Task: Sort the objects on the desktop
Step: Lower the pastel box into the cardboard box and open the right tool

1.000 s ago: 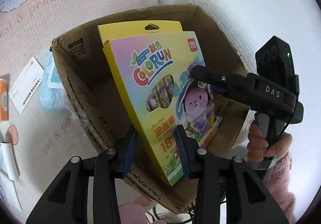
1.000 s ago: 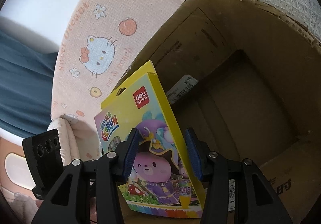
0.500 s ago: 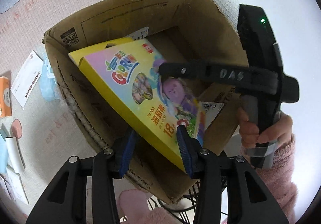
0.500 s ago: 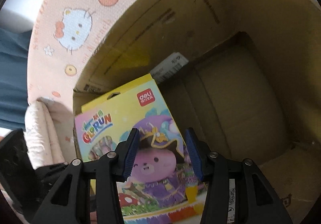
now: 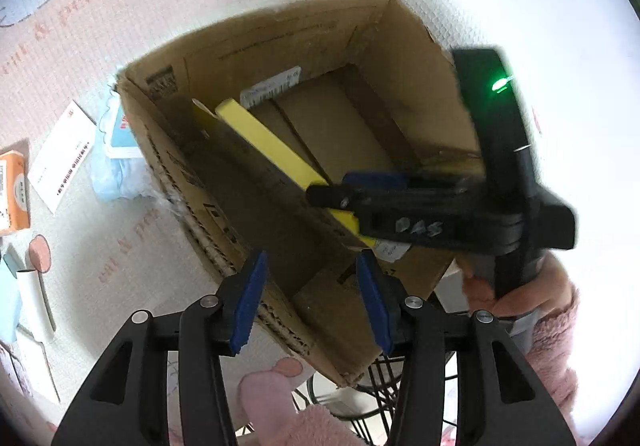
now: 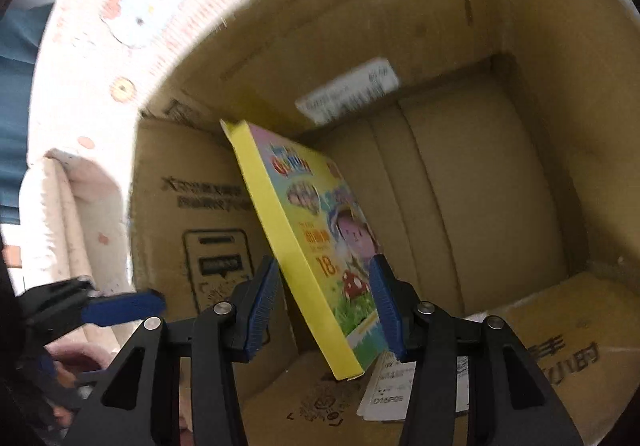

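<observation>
A yellow box of oil pastels stands tilted on edge inside the brown cardboard box, leaning toward its left wall. My right gripper is shut on the pastel box, one pad on each face. In the left wrist view the pastel box shows edge-on inside the cardboard box, with the right gripper reaching in from the right. My left gripper is open and empty, straddling the near wall of the cardboard box.
On the Hello Kitty tablecloth left of the carton lie a white leaflet, a blue plastic packet, an orange pack and a white tube. A black wire rack shows below the carton.
My left gripper has let go of the pastel box and opened. My right gripper has turned the pastel box on edge and lowered it deeper into the carton.
</observation>
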Available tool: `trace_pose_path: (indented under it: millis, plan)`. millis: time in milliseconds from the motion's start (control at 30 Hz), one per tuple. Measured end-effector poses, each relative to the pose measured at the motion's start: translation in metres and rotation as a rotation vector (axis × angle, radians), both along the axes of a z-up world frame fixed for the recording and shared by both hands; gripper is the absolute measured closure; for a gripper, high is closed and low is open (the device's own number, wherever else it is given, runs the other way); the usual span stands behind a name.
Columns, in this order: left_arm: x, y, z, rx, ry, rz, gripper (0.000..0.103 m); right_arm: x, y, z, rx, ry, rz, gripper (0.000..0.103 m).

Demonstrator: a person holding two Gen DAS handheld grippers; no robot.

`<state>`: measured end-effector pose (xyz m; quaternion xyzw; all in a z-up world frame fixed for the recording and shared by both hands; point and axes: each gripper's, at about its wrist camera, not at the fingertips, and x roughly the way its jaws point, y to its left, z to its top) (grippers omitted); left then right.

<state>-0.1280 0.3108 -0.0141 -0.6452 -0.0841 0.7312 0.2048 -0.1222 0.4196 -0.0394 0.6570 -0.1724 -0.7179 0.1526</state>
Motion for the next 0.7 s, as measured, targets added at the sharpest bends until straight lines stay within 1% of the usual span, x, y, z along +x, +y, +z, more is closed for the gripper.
trace_pose_path:
  millis: [33, 100, 167, 200, 233, 267, 333, 400, 433, 467, 500, 533, 600, 667, 700]
  plan:
    - [-0.001, -0.001, 0.003, -0.005, 0.017, 0.005, 0.052, -0.001, -0.001, -0.001, -0.019, -0.013, -0.011, 0.058]
    - [-0.003, -0.007, 0.009, -0.012, 0.054, 0.008, 0.052, -0.001, 0.001, -0.002, -0.068, -0.018, -0.054, 0.063]
    - [-0.008, -0.011, 0.015, -0.002, 0.086, 0.025, 0.052, 0.0, 0.005, 0.003, -0.105, 0.003, -0.086, 0.073]
    - [-0.012, -0.011, 0.016, -0.002, 0.1, 0.022, 0.052, 0.001, 0.009, 0.007, -0.124, 0.017, -0.108, 0.075]
    - [-0.015, -0.009, 0.016, -0.017, 0.11, 0.013, 0.054, 0.002, 0.011, 0.01, -0.126, 0.023, -0.124, 0.08]
    - [-0.019, -0.007, 0.015, -0.037, 0.116, 0.003, 0.064, 0.003, 0.012, 0.013, -0.112, 0.028, -0.131, 0.083]
    - [-0.027, 0.002, 0.011, -0.068, 0.115, -0.037, 0.077, 0.005, 0.013, 0.016, -0.068, 0.027, -0.132, 0.083]
    - [-0.035, 0.01, 0.002, -0.071, 0.081, -0.08, 0.078, 0.008, 0.01, 0.014, 0.005, 0.022, -0.12, 0.084]
    - [-0.038, 0.013, -0.002, -0.076, 0.066, -0.084, 0.079, 0.01, 0.01, 0.012, 0.013, 0.015, -0.127, 0.084]
    - [-0.042, 0.017, -0.008, -0.091, 0.048, -0.092, 0.08, 0.015, 0.012, 0.01, 0.004, 0.009, -0.141, 0.084]
    - [-0.046, 0.021, -0.015, -0.096, 0.042, -0.101, 0.081, 0.018, 0.017, 0.009, -0.027, 0.013, -0.164, 0.084]
    - [-0.047, 0.023, -0.017, -0.096, 0.04, -0.102, 0.083, 0.02, 0.022, 0.01, -0.061, 0.03, -0.194, 0.084]
    - [-0.05, 0.026, -0.019, -0.092, 0.036, -0.111, 0.085, 0.023, 0.031, 0.015, -0.091, 0.062, -0.25, 0.084]
    - [-0.054, 0.03, -0.023, -0.098, 0.031, -0.114, 0.091, 0.024, 0.038, 0.02, -0.059, 0.082, -0.28, 0.086]
    - [-0.056, 0.032, -0.025, -0.107, 0.029, -0.113, 0.092, 0.026, 0.039, 0.02, -0.034, 0.081, -0.281, 0.088]
